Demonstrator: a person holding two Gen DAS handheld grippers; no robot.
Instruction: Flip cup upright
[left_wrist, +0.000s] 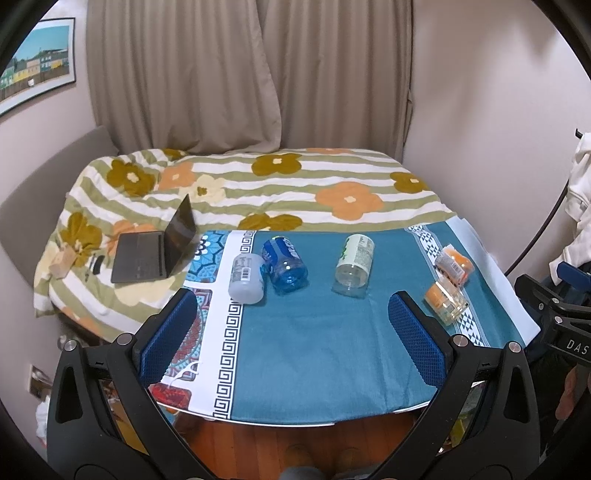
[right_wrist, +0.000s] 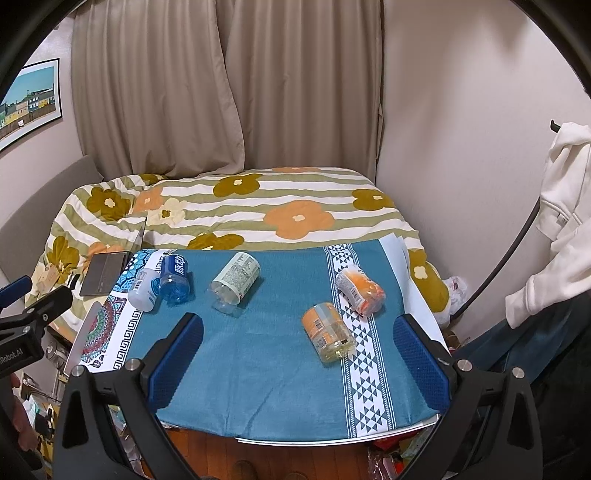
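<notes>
Several plastic cups lie on their sides on the teal cloth of a small table (left_wrist: 314, 350). A white cup (left_wrist: 246, 277) and a blue cup (left_wrist: 285, 265) lie touching at the left. A green-labelled clear cup (left_wrist: 353, 264) lies in the middle. Two orange cups (left_wrist: 446, 301) (left_wrist: 455, 264) lie at the right. They also show in the right wrist view: white cup (right_wrist: 144, 287), blue cup (right_wrist: 174, 280), green-labelled cup (right_wrist: 235, 280), near orange cup (right_wrist: 328, 331), far orange cup (right_wrist: 361, 290). My left gripper (left_wrist: 291, 306) and right gripper (right_wrist: 299, 328) are open, empty and above the table's near edge.
A bed with a flowered blanket (left_wrist: 258, 184) stands behind the table, with an open laptop (left_wrist: 155, 247) on it. Curtains (left_wrist: 251, 74) hang behind. A white garment (right_wrist: 561, 221) hangs at the right. The wooden floor (left_wrist: 295, 443) shows below the table edge.
</notes>
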